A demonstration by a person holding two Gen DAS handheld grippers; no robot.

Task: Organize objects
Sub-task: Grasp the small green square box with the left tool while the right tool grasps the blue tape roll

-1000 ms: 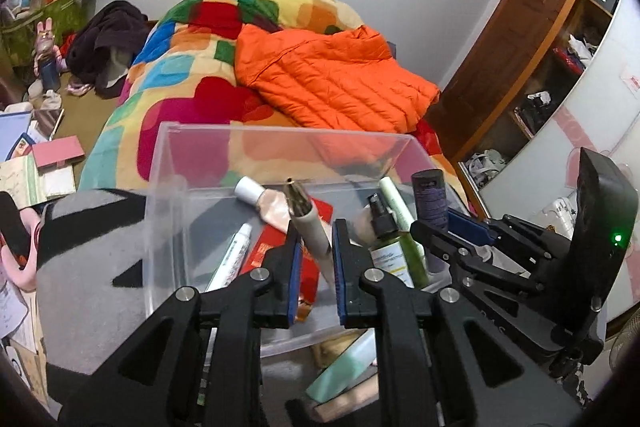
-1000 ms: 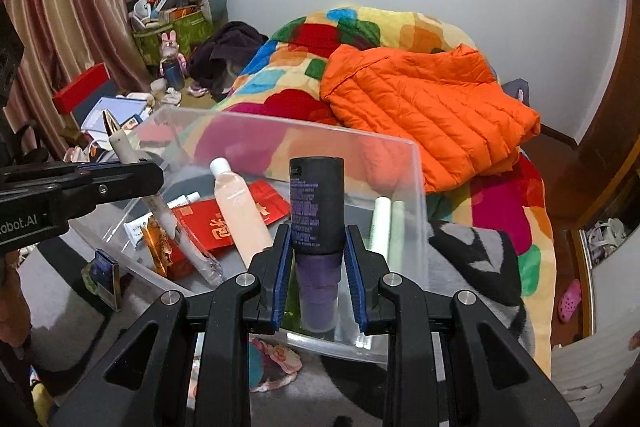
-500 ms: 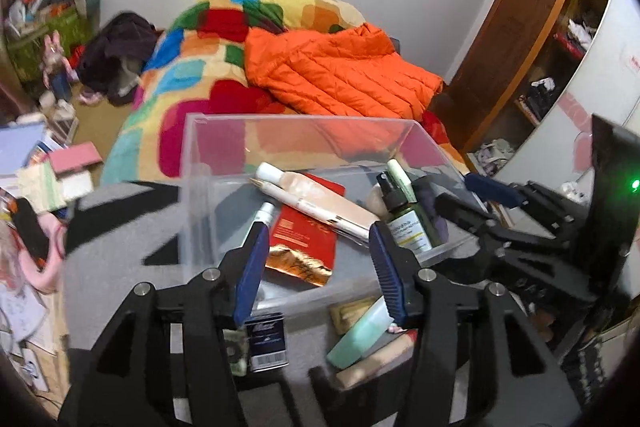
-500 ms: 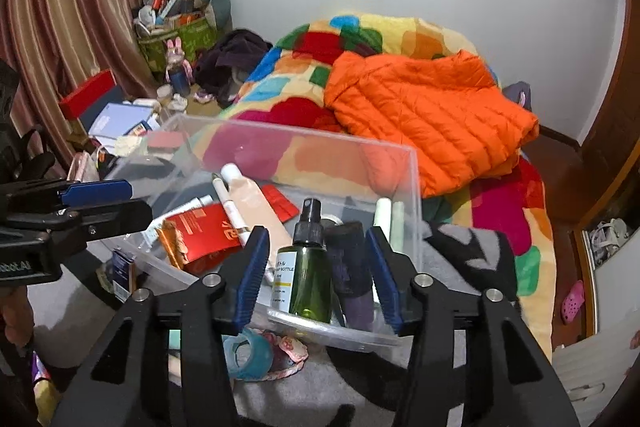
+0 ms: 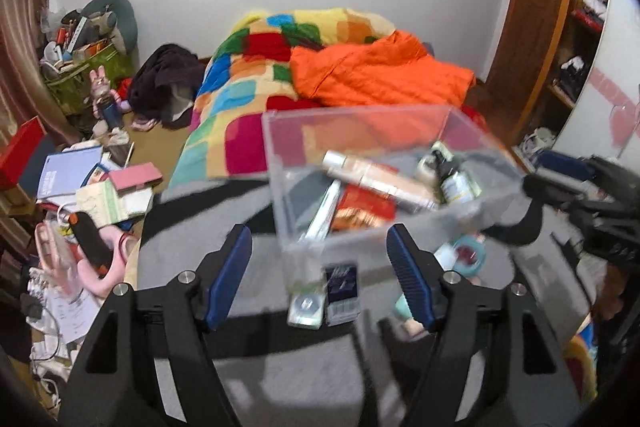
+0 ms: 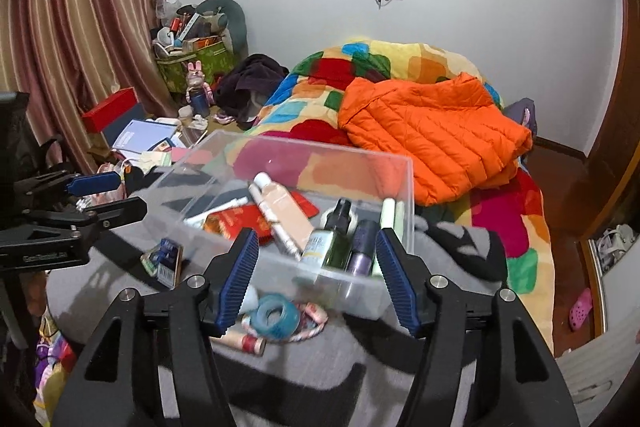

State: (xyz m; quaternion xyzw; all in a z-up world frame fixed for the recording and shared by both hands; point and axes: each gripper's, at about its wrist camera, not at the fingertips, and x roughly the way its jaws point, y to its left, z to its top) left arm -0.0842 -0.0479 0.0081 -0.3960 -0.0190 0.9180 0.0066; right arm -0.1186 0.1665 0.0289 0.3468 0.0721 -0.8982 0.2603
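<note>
Left gripper (image 5: 320, 279): black, blue-padded fingers opening wide with nothing between them, hanging above the grey-and-black blanket (image 5: 248, 367).
Right gripper (image 6: 314, 281): fingers likewise opening, empty, just short of the box's near wall.
Loose items: one blue ring-shaped tape roll (image 6: 276, 315), one small dark-blue carton (image 5: 341, 287) and one pale flat packet (image 5: 306, 307) lie outside, apparently awaiting sorting.
Clear rectangular plastic box (image 6: 404, 187): on the blanket, gathering the toiletries: one green spray bottle (image 6: 332, 239), one purple bottle (image 6: 362, 247), one beige tube (image 6: 286, 209), perhaps more; blur hampers counting.
Beyond: one orange quilted jacket (image 6: 432, 135) on the patchwork bed.
</note>
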